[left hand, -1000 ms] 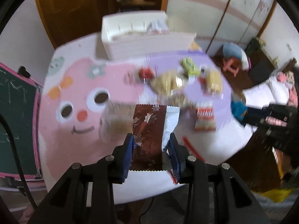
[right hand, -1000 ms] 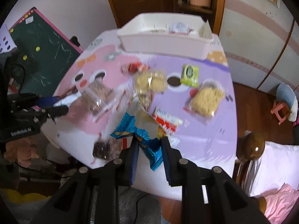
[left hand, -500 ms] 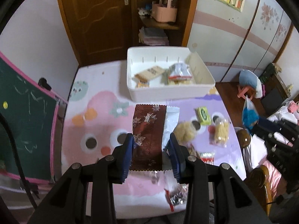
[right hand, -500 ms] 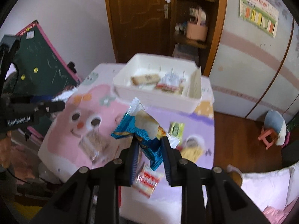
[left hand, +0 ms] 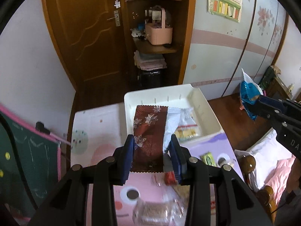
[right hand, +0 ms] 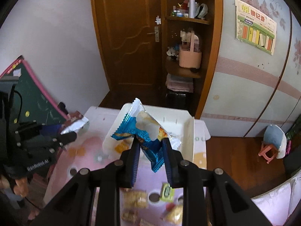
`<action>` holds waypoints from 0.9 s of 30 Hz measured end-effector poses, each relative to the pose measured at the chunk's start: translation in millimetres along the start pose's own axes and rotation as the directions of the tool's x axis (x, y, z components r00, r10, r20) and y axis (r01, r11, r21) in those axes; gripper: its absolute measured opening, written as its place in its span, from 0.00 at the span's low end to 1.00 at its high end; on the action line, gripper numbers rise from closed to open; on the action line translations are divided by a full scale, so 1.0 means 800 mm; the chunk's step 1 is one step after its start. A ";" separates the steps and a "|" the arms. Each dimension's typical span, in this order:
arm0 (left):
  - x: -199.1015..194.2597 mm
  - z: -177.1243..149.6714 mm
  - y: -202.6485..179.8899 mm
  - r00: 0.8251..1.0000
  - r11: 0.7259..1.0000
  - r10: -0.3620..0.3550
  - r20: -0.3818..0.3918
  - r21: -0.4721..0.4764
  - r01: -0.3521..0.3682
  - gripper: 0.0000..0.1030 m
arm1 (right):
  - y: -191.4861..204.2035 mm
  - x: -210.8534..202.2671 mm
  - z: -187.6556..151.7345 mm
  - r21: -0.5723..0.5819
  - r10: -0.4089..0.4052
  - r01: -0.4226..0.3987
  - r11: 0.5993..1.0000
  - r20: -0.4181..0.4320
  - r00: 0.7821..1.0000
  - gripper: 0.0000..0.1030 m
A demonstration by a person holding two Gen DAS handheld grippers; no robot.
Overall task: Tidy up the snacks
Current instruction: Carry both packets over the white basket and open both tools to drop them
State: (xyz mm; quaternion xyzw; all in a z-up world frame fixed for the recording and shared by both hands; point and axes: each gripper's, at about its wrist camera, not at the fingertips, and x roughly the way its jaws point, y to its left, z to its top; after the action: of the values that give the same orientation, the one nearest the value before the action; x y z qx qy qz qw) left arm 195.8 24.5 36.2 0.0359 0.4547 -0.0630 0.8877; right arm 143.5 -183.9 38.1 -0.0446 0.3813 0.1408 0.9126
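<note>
My left gripper is shut on a dark brown snack packet with white snowflakes, held up in front of the white bin. My right gripper is shut on a blue and white snack packet, also raised over the white bin. The bin holds a few packets. In the left wrist view the right gripper shows at the right edge with its blue packet. In the right wrist view the left gripper shows at the left with its brown packet.
Loose snacks lie on the pink and purple table cover: a green packet, pale biscuits, a red sweet. A green chalkboard leans at the left. A bed stands right, a door and shelves behind.
Both grippers have risen and swung toward the far end of the table, carrying their packets. The white bin now sits close in front, and most loose snacks have dropped below the fingers.
</note>
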 end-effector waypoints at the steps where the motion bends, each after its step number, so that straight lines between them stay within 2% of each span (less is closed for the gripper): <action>1: 0.008 0.009 0.000 1.000 1.000 -0.004 -0.001 0.002 0.004 0.34 | -0.001 0.011 0.010 0.011 -0.002 0.002 1.000 -0.005 1.000 0.23; 8: 0.089 0.065 0.004 0.999 0.999 -0.031 -0.044 -0.012 0.031 0.34 | -0.008 0.090 0.048 0.092 0.008 -0.002 0.996 -0.066 0.998 0.23; 15: 0.154 0.080 0.001 0.997 1.000 -0.024 -0.076 0.004 0.025 0.36 | -0.013 0.161 0.057 0.115 -0.021 0.038 0.993 -0.148 0.989 0.24; 17: 0.169 0.079 0.000 0.996 1.000 -0.013 -0.088 0.006 0.014 0.47 | -0.014 0.174 0.057 0.121 -0.032 0.052 0.991 -0.166 0.986 0.25; 18: 0.174 0.078 0.000 0.996 1.000 -0.007 -0.091 0.000 0.007 0.66 | -0.016 0.184 0.055 0.127 -0.030 0.054 0.990 -0.184 0.982 0.26; 19: 0.177 0.076 0.002 0.996 1.000 0.003 -0.085 -0.012 -0.004 0.79 | -0.016 0.187 0.053 0.130 -0.027 0.054 0.990 -0.196 0.980 0.27; 21: 0.178 0.073 0.005 0.998 1.000 -0.001 -0.063 -0.028 -0.001 0.82 | -0.018 0.199 0.048 0.144 -0.032 0.065 0.987 -0.222 0.975 0.34; 24: 0.184 0.067 0.010 0.997 0.999 -0.017 -0.079 -0.044 0.014 0.82 | -0.023 0.202 0.040 0.166 -0.044 0.082 0.983 -0.221 0.974 0.43; 27: 0.185 0.060 0.013 0.996 0.999 -0.011 -0.089 -0.053 0.006 0.82 | -0.026 0.202 0.034 0.187 -0.036 0.081 0.979 -0.232 0.972 0.43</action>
State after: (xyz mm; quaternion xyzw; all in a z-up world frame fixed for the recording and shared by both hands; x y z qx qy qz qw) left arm 321.0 17.4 -55.9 0.0134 0.4956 -0.0531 0.8668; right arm 276.4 -163.0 -58.2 0.0182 0.4938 0.0698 0.8666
